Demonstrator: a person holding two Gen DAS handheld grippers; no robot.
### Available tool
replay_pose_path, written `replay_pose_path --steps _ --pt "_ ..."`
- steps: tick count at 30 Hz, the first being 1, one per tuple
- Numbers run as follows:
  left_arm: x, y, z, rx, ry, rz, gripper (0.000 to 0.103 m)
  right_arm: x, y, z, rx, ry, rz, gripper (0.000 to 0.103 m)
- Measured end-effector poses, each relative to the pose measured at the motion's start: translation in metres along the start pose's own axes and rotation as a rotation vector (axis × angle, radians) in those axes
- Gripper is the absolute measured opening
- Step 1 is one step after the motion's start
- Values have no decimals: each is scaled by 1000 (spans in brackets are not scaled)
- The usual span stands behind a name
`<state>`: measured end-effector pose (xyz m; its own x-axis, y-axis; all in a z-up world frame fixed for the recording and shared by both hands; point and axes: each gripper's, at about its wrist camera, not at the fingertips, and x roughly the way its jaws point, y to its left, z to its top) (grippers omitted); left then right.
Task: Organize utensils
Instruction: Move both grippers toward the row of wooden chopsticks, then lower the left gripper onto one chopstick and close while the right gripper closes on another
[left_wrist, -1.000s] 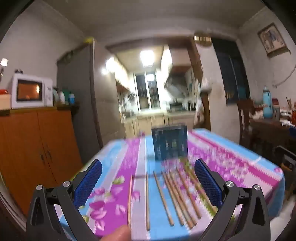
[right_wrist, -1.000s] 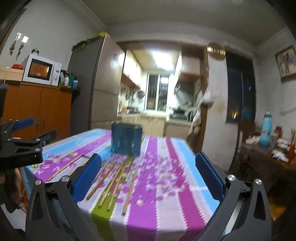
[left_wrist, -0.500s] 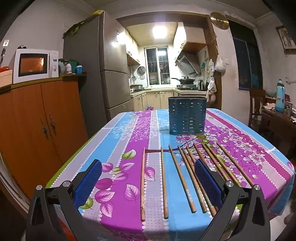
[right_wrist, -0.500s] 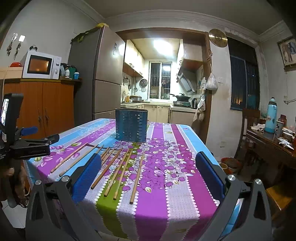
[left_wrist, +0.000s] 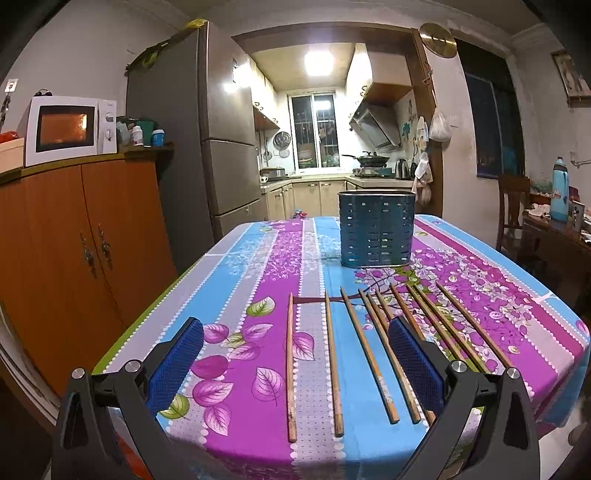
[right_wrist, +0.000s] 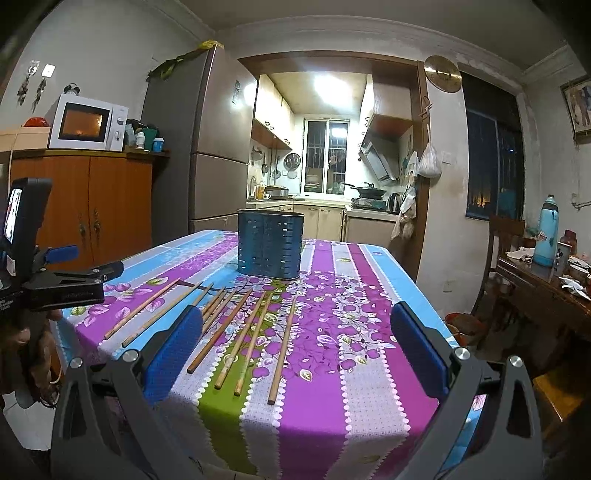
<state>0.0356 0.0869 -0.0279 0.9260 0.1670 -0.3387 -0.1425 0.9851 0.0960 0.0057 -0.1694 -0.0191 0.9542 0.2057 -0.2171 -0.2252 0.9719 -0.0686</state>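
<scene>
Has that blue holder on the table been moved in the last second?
Cannot tell. The blue holder stands just beyond the chopsticks as before; the earlier picture is blurred, so the shift looks like camera movement.

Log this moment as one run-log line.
stage: before first pick | left gripper: open, empty | right gripper: open, empty | chopsticks: lying loose on tablecloth | holder: upright beyond chopsticks

9 chopsticks (left_wrist: 332, 358), 1 holder (left_wrist: 375, 232), 1 table (left_wrist: 258, 266).
</scene>
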Motion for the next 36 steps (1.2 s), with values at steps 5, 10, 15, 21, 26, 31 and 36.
replay_pose_path --steps 5,10,15,21,26,31,36 --pt "-7 23 -3 -29 -40 14 100 -9 -3 -1 -1 -28 -6 98" --pt "-13 41 -20 -21 -42 15 100 -11 5 -9 -6 -24 31 81" --pt "-16 29 -41 21 -9 -76 99 -1 19 -22 -17 44 84 63" --pt "-14 6 -63 64 31 -176 84 4 25 -29 -12 75 95 63" --pt "-7 -4 -72 66 46 -217 61 10 28 -35 -21 114 102 58" --pt "3 -8 -77 70 73 -200 47 16 31 -41 -24 144 114 55" --pt "11 0 -80 32 97 -189 38 20 34 -44 -31 166 125 54"
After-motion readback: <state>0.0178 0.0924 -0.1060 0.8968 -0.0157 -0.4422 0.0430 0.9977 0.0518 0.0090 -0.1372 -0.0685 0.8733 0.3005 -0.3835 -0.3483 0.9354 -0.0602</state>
